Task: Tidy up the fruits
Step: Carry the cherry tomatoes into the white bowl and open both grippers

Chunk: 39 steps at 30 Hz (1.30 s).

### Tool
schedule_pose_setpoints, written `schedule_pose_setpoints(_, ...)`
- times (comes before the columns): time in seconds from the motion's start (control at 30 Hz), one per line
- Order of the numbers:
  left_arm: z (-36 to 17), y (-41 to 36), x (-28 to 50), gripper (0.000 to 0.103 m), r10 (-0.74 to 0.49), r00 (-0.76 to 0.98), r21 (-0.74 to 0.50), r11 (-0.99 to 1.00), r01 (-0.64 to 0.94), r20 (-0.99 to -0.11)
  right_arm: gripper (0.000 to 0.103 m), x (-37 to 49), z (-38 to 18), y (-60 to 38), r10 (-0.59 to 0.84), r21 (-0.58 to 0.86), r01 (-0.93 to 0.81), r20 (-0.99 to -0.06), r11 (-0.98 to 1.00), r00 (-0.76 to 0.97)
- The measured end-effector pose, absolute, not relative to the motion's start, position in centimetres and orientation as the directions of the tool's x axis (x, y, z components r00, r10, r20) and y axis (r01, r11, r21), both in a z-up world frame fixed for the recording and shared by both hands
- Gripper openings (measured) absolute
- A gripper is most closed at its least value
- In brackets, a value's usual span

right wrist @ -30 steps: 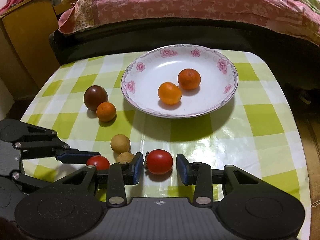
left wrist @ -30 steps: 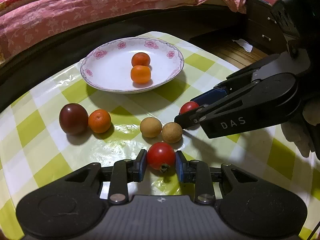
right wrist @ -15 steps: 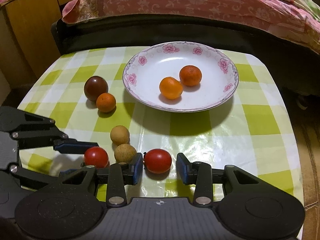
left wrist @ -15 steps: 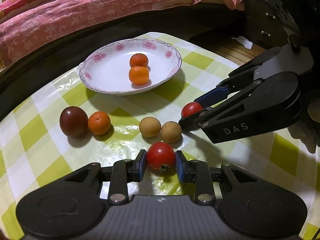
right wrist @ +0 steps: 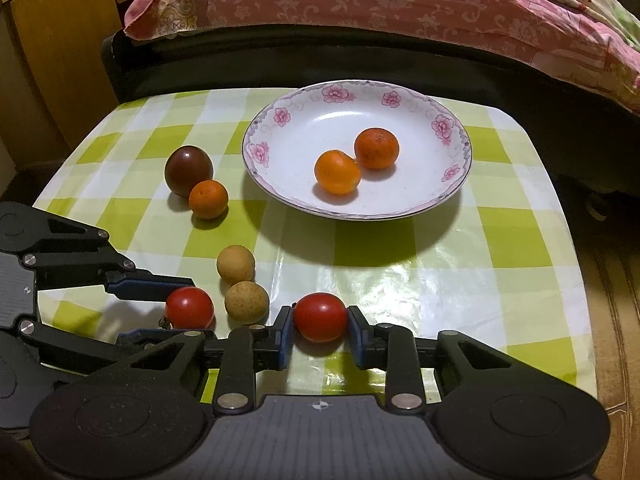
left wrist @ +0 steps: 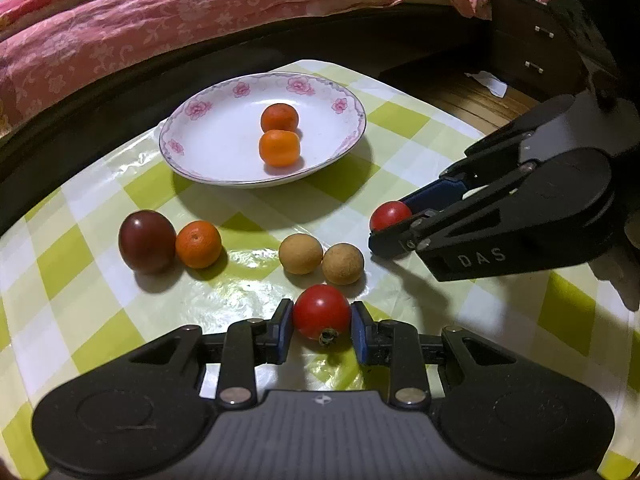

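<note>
Tomatoes sit in both of our grips, low on the checked worktop [right wrist: 400, 272]. The left tomato [left wrist: 322, 312] points its stem scar toward the camera; the left hand-held gripper [left wrist: 322, 326] pinches it between blue pads. The right tomato [right wrist: 320, 317] lies with its long axis crosswise, and our right hand-held gripper [right wrist: 320, 332] presses it on both sides. Just beyond lie two longans [right wrist: 236, 264], and farther back the plate [right wrist: 260, 152] with two oranges.

Right gripper [left wrist: 394, 222] hides the lower part of its red tomato [left wrist: 390, 215]; its far finger [left wrist: 436, 196] is partly covered. Bed [right wrist: 360, 4] beyond the fingers runs off-frame.
</note>
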<state>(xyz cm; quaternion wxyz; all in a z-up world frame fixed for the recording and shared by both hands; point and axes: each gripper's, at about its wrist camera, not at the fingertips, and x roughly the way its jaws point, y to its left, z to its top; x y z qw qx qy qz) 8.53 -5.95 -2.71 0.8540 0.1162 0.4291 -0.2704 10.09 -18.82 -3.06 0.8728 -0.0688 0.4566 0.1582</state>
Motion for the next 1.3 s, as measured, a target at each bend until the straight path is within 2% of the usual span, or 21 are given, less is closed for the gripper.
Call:
schedule_pose_setpoints(0.67,-0.4,-5.8,9.5,0.037,-0.364,0.552,-0.021,0.847,0.531,-0.750,0.025,9.7,-1.0,-19.1,0.254,0.056,-0.339,-0.777,0.939,0.576)
schedule_pose_setpoints(1.3,1.0,-6.7,13.5,0.037,-0.322,0.643,0.041,0.875,0.483,-0.695,0.025,12.4,0.1,-19.6,0.222,0.059,-0.263,-0.729,0.963,0.648)
